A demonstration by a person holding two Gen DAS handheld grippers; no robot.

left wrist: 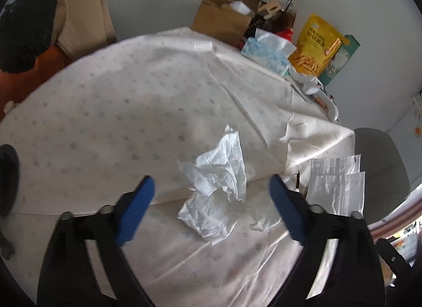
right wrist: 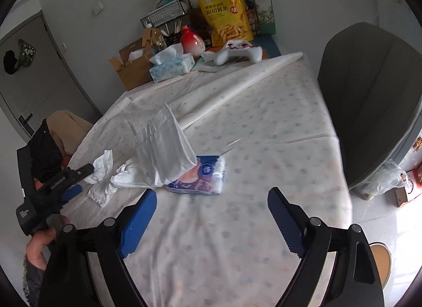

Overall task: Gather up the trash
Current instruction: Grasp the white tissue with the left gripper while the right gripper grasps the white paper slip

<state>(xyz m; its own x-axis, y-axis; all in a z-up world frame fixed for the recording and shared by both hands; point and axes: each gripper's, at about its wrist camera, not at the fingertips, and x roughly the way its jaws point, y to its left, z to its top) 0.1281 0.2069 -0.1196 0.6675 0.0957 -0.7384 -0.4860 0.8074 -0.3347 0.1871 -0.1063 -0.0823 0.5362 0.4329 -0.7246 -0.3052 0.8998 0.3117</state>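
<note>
Left gripper (left wrist: 211,198) stood wide open, nothing between its blue pads, hovering over the crumpled tissue (left wrist: 216,183), which lay on the tablecloth (left wrist: 105,101) near the table's front edge. A small white scrap (left wrist: 259,225) sat just right of it. Risk: the tissue was loose and sprawling, so a closing pinch could catch only one fold and leave the rest dragging; it could equally bunch the thin tablecloth into the jaws.

Further right, the face mask (right wrist: 163,148) lay draped partly over the small tissue pack (right wrist: 200,175), touching it. Right gripper (right wrist: 211,206) was also wide open and empty, just short of the pack. Risk: a grab at the mask could lift or shove the pack too. Whether the pack counted as trash was unclear.
</note>
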